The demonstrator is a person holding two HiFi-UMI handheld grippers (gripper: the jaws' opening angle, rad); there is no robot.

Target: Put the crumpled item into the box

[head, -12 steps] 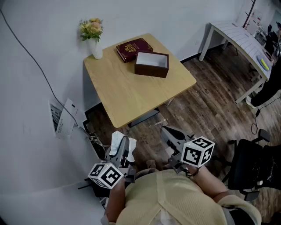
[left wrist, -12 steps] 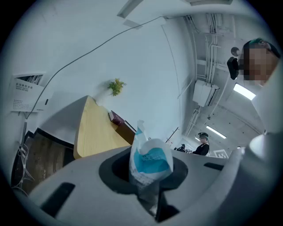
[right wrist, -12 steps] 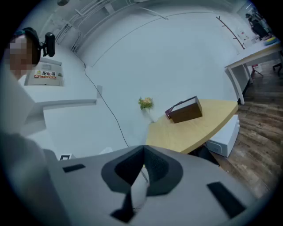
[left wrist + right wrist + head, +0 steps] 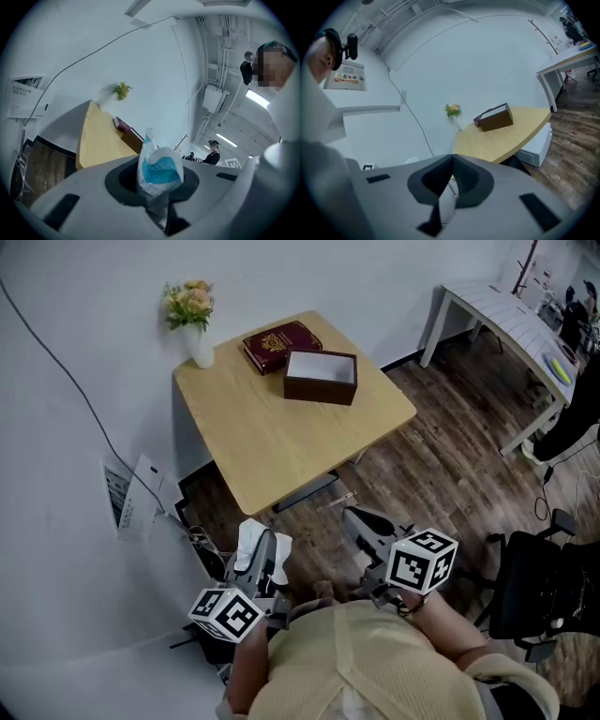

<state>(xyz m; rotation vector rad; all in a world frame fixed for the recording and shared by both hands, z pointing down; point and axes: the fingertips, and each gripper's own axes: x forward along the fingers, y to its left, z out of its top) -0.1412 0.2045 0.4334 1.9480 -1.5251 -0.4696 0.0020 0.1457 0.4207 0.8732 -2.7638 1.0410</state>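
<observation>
Gripping the crumpled item (image 4: 158,171), left gripper (image 4: 266,551) jaws were clamped on it, level, for carrying to the open box (image 4: 321,377) on the desk (image 4: 272,451), well apart. Right gripper (image 4: 364,527) jaws were closed, empty.

Clear run to the box (image 4: 321,377)
Near tabletop (image 4: 272,451) is bare; book (image 4: 277,341) and flower vase (image 4: 195,322) crowd only the far side.

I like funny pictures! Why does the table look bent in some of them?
Left gripper view: the wide lens curves the table and blackens the corners. Right gripper view: same bending and dark rim. Head view: table edges look nearly straight.
</observation>
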